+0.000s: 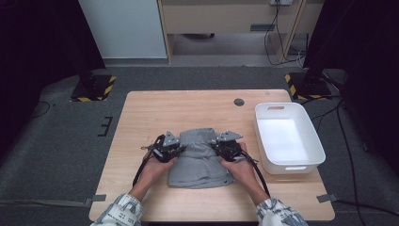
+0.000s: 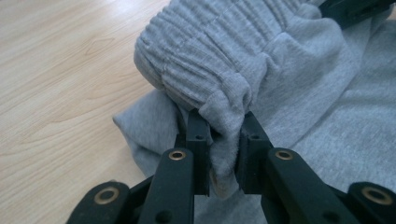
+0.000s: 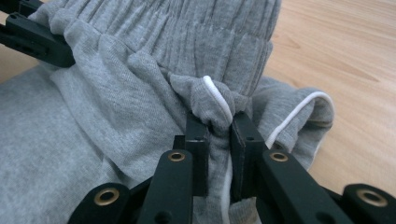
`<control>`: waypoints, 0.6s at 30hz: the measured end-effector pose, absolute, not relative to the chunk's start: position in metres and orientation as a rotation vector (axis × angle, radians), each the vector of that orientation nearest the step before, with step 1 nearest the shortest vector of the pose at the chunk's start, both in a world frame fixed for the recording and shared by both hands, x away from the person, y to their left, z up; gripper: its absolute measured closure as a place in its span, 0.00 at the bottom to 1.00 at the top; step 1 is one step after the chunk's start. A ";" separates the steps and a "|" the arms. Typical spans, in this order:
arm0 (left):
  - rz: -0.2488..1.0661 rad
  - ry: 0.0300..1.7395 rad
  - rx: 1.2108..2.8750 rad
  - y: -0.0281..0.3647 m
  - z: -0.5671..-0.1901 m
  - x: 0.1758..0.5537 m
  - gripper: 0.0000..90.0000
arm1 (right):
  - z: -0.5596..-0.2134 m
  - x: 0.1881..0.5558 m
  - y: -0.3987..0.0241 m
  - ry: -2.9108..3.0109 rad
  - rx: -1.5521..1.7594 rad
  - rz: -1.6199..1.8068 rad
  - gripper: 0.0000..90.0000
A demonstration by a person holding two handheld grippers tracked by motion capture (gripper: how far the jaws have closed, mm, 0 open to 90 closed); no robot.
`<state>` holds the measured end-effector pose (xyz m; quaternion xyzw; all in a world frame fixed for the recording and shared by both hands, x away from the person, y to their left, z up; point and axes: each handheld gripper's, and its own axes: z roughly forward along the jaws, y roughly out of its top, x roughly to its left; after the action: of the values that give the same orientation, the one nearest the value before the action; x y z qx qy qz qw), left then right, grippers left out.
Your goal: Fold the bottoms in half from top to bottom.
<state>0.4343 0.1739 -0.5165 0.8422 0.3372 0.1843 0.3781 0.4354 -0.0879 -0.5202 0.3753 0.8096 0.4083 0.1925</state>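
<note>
Grey shorts (image 1: 197, 157) with an elastic waistband lie folded on the wooden table (image 1: 150, 113), near its front edge. My left gripper (image 1: 175, 149) pinches the fabric at the left side of the waistband; in the left gripper view its jaws are shut on a fold of grey cloth (image 2: 224, 140). My right gripper (image 1: 220, 147) holds the right side; in the right gripper view its jaws clamp a bunched fold with white piping (image 3: 217, 107). The waistband (image 3: 187, 32) is lifted and doubled over toward the person. The other gripper's black jaw tip (image 3: 37, 39) shows at the far edge.
A white plastic bin (image 1: 288, 137) stands on the right part of the table, close beside the right hand. A dark round hole (image 1: 239, 101) sits near the table's far edge. Black stand bases with yellow stripes (image 1: 94, 87) rest on the floor beyond.
</note>
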 end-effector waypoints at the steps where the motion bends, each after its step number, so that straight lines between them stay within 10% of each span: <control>1: 0.480 0.870 2.154 0.174 -0.517 0.440 0.87 | -0.520 0.441 -0.086 2.266 1.063 1.144 0.89; 18: 0.575 0.930 2.113 0.182 -0.515 0.490 0.78 | -0.513 0.503 -0.068 2.204 1.227 1.109 0.75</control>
<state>0.4898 0.1824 -0.5149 0.8243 0.3628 0.2245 0.3722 0.5027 -0.0680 -0.5132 0.4370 0.7850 0.3949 0.1920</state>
